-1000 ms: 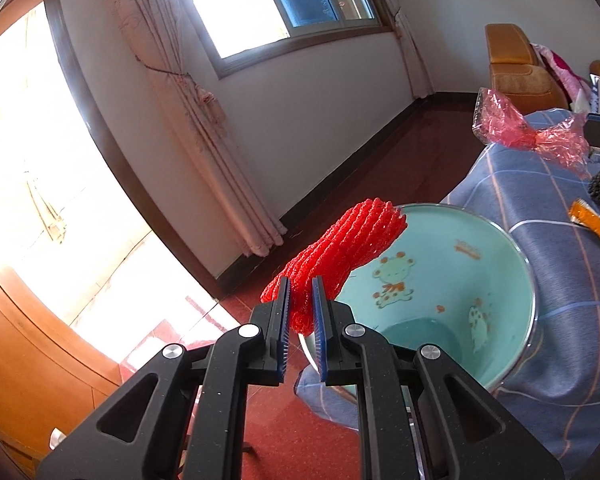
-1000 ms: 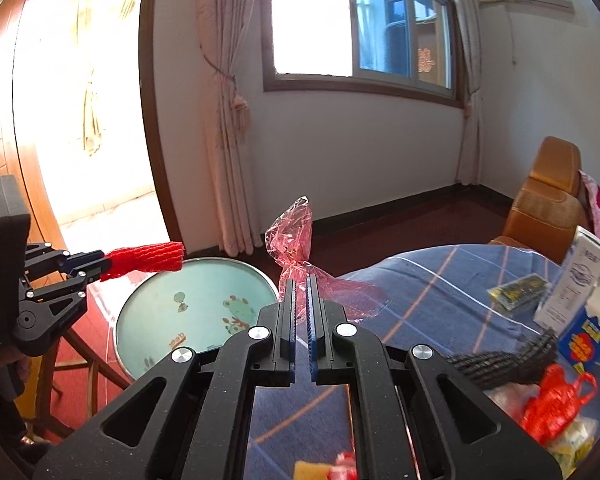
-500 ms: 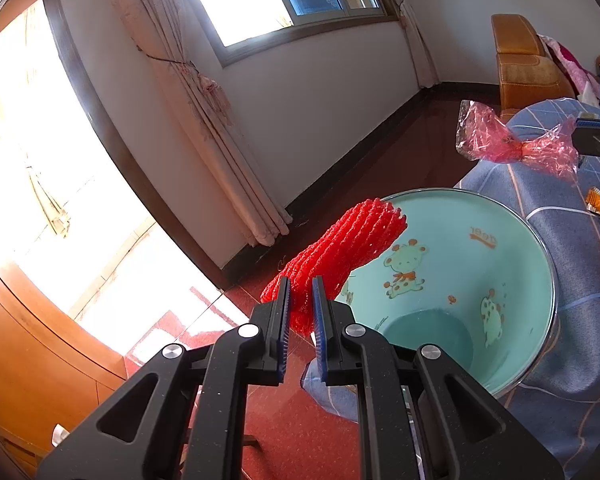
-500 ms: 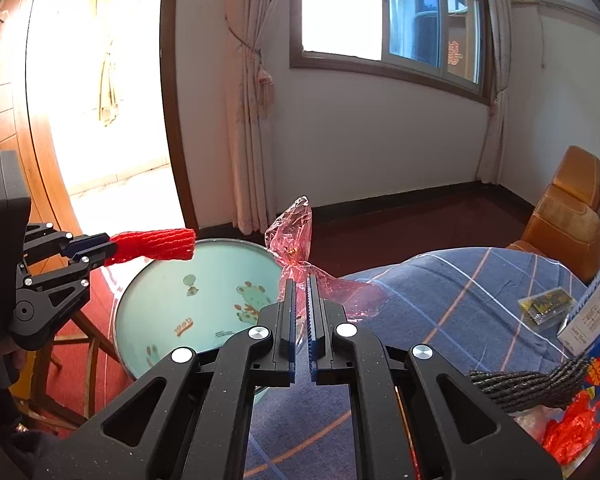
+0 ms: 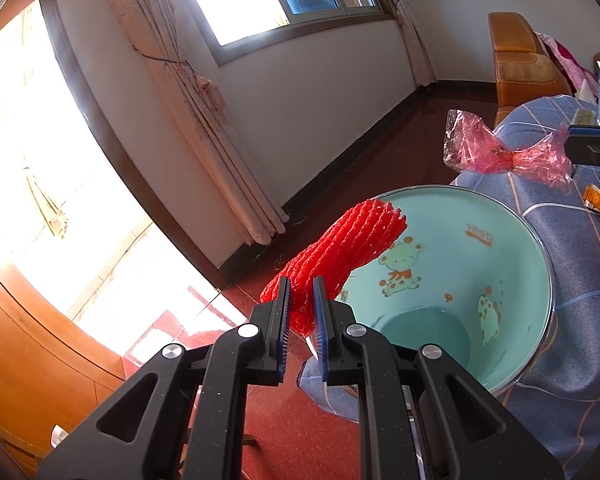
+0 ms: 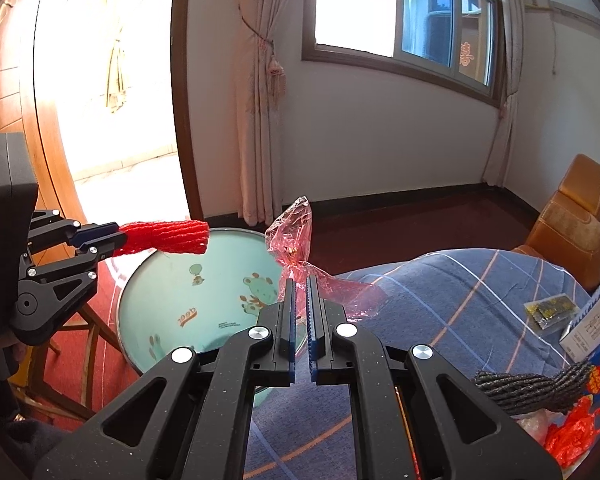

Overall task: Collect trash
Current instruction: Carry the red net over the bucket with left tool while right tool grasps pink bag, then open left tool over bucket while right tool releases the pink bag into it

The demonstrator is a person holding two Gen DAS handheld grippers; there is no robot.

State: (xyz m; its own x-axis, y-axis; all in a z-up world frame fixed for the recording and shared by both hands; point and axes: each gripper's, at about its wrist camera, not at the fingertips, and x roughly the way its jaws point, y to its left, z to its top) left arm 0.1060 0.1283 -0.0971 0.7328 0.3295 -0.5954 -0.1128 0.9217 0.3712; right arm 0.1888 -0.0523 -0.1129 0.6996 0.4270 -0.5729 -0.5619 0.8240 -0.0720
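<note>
- While the left gripper (image 5: 300,300) pinches one end of a red foam net sleeve (image 5: 340,254), the sleeve juts out toward one o'clock in the left wrist view, its free end hanging above the near rim of a teal enamel basin (image 5: 512,280).
- Seen from the right wrist view, that same sleeve (image 6: 164,237) lies roughly level and points toward three o'clock, its tip over the basin's (image 6: 172,304) far rim at the basin's twelve o'clock.
- The right gripper (image 6: 300,292) has its blue pads pressed together on a crumpled pink cellophane wrapper (image 6: 296,240), which stands up from the fingertips toward twelve o'clock, with a looser tail trailing to about four o'clock.
- From the left wrist view the wrapper (image 5: 492,152) hangs in the air at the basin's one o'clock, held clear of the blue checked tablecloth (image 5: 580,280).
- The basin is printed with cartoon animals, holds nothing visible, and sits against the cloth's edge.
- On the cloth at three to five o'clock of the right wrist view lie a dark knitted cord (image 6: 532,388), a red plastic bag (image 6: 572,428), a milk carton (image 6: 592,320) and a small dark packet (image 6: 548,308).
- A tan leather chair (image 6: 572,216) stands beyond the table at two o'clock.
</note>
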